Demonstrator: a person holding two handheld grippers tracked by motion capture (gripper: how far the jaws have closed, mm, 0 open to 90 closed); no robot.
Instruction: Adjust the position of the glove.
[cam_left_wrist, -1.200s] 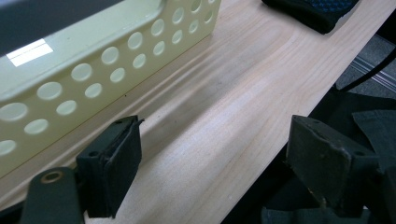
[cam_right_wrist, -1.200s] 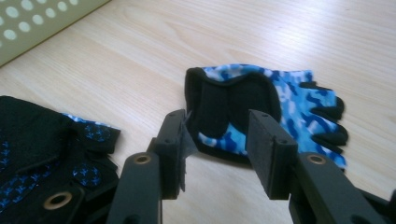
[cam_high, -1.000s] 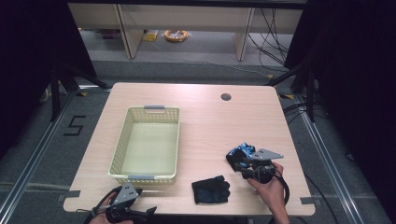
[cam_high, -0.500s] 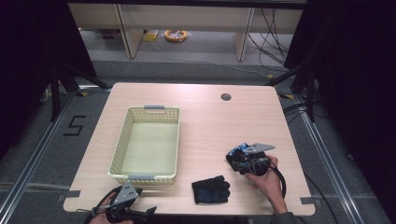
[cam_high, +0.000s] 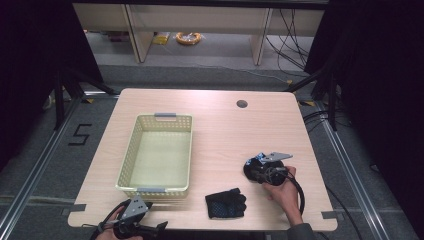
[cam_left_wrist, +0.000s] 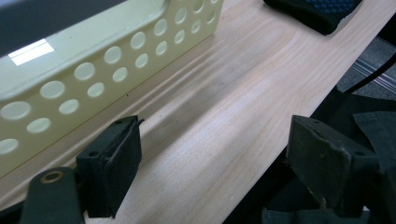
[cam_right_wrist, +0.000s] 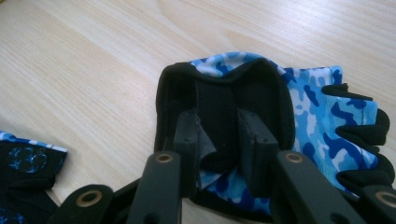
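Dark glove (cam_right_wrist: 28, 175) cut off bottom-left

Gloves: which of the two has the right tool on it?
The blue camouflage glove at the table's right side: the right tool pinches a fold of its black cuff. The other glove, dark side up near the front edge, lies untouched.

Basket (cam_high: 157, 152) left on table (cam_high: 225, 125); one glove (cam_high: 226, 203) near front edge, other glove (cam_right_wrist: 299, 116) right of it.
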